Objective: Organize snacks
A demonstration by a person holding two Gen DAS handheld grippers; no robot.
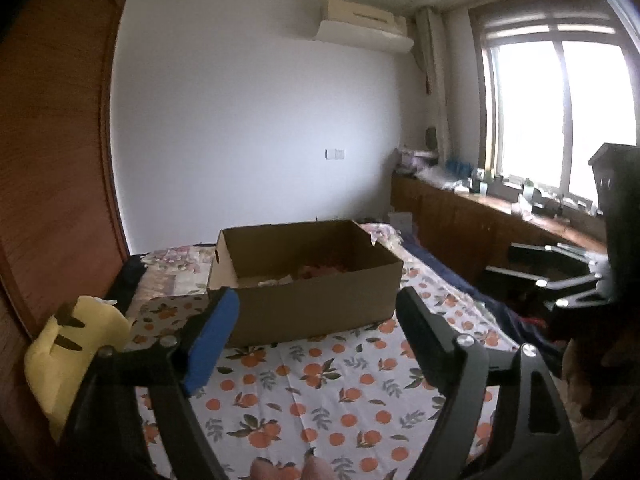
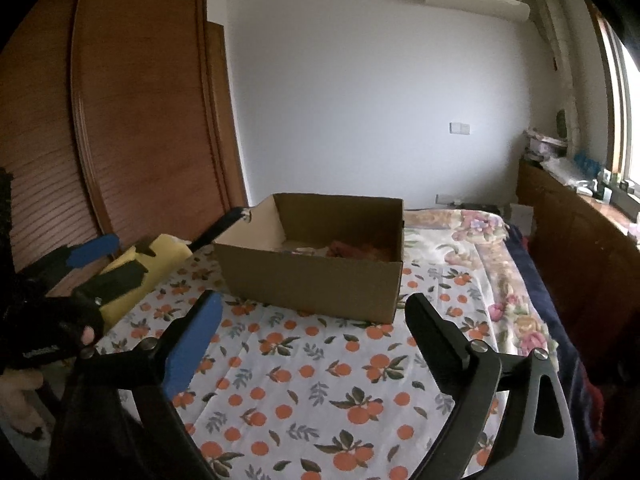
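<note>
An open brown cardboard box (image 1: 316, 300) (image 2: 312, 280) stands on a bed with an orange-print sheet (image 1: 320, 392) (image 2: 320, 380). Reddish and pale snack packets (image 1: 320, 270) (image 2: 352, 250) lie on its floor, mostly hidden by the near wall. My left gripper (image 1: 314, 298) is held in front of the box, open, with nothing between its fingers. My right gripper (image 2: 314, 300) is likewise open and empty, short of the box's near wall. In the left wrist view the right gripper (image 1: 504, 258) shows at the far right. The left gripper (image 2: 168, 232) shows at the left of the right wrist view, held by a gloved hand (image 2: 60, 332).
A yellow cushion with black marks (image 1: 80, 344) (image 2: 152, 264) lies at the bed's left edge. Wooden wardrobe doors (image 2: 140, 120) rise behind it. A low wooden cabinet (image 1: 480, 220) with clutter runs under the window on the right. A floral quilt (image 2: 480, 240) covers the bed's far side.
</note>
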